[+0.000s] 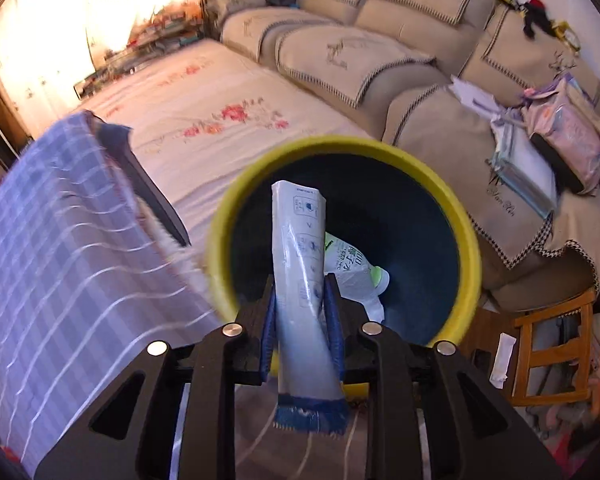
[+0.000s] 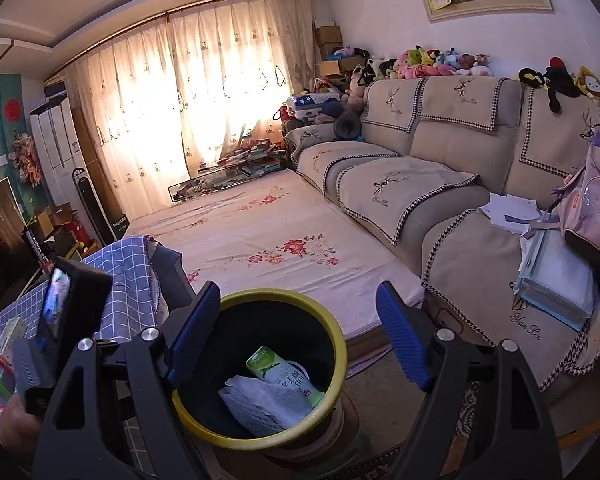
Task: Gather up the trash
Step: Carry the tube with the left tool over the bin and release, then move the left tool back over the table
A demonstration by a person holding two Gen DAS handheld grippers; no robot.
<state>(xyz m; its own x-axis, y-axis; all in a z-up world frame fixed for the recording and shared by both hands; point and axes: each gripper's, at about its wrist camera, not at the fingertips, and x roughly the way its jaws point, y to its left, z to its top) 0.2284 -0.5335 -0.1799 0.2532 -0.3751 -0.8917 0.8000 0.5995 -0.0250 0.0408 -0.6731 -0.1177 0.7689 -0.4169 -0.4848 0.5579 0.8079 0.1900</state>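
Left hand-held gripper [image 1: 303, 300], tilted steeply down, has a white wrapper [image 1: 300, 264] between its blue pads above the yellow bin [image 1: 466, 240]. Right hand-held gripper [image 2: 298, 336] stands spread, empty; its view alone shows crumpled tissue [image 2: 264, 404] inside.

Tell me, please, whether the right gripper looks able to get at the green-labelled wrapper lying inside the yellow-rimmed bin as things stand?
Probably yes. The right gripper is open and empty above the yellow-rimmed bin, whose mouth is uncovered. The green-labelled wrapper lies partly exposed beside a crumpled white wrapper, which may crowd one finger.
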